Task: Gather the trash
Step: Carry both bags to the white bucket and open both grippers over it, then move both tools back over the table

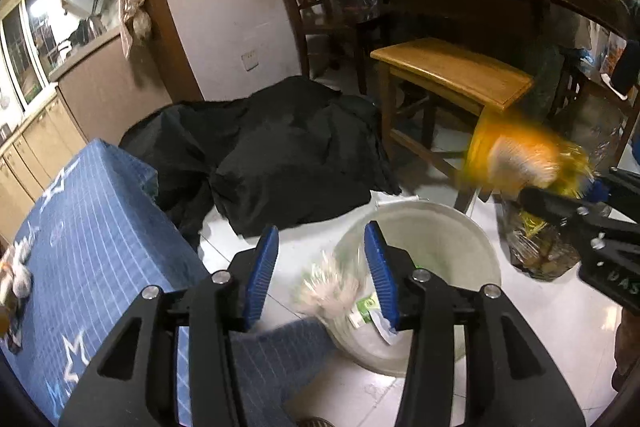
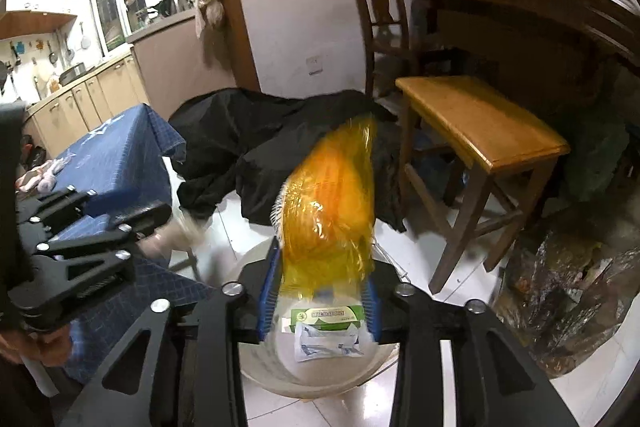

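Left jaws stand apart above the bucket, and a blurred pale wad hangs loose between the pads and touches neither. I judge it let go so as to fall in.

Right jaws are parted a little, with the yellow wrapper rising from between the pads. Blur hides whether they still pinch its lower end. In the left view the wrapper is a smear at the jaw tips. Both jaws tilt down over the rim, plainly so that trash lands inside.

In the bucket lie a green box and a white packet.

Beyond are a blue-cloth tabletop, a black cloth on the floor, a stool, and a full bag.
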